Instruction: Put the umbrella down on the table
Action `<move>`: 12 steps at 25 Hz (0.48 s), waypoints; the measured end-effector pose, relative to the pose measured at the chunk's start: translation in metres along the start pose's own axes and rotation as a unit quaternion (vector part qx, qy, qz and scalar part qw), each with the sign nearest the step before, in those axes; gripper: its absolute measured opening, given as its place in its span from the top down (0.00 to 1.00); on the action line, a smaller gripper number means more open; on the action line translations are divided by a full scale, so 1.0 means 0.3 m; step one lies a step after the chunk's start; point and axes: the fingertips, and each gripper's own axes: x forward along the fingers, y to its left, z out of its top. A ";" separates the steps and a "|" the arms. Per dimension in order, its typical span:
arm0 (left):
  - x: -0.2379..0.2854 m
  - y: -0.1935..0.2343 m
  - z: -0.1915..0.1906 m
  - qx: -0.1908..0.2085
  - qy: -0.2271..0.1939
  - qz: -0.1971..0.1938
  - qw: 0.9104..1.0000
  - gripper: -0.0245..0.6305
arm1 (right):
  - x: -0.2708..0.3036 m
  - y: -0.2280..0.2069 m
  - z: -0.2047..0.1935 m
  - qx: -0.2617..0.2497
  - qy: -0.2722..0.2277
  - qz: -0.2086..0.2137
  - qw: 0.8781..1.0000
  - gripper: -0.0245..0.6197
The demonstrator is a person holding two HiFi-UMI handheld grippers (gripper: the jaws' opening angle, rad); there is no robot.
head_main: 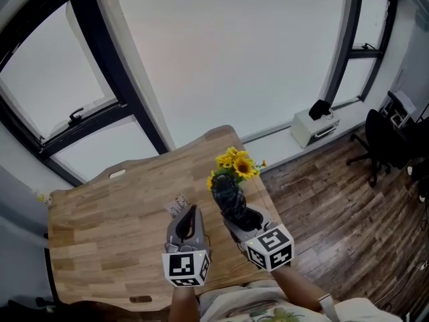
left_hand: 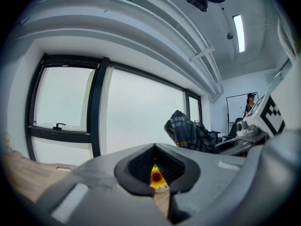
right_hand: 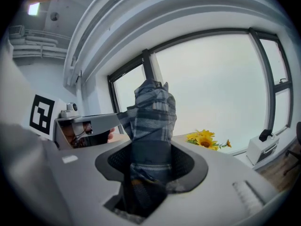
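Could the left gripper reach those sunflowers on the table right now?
Probably yes. The sunflowers lie straight ahead of the left gripper, and the umbrella held in the right gripper sits off to one side, not across that path.

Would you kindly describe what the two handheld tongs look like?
Both the left tongs and the right tongs have grey plastic bodies. Their dark ribbed pads sit in V-shaped notches. Each carries a white cube printed with black square markers at its rear. No cables show.
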 end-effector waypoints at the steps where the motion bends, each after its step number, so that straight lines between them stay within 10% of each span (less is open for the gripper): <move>1: -0.003 0.006 -0.006 -0.002 0.002 0.003 1.000 0.96 | 0.006 0.004 -0.006 0.000 0.004 0.004 1.000 0.65; 12: -0.016 0.046 -0.064 -0.009 0.019 0.019 1.000 0.96 | 0.071 0.026 -0.108 -0.014 0.065 0.051 0.997 0.65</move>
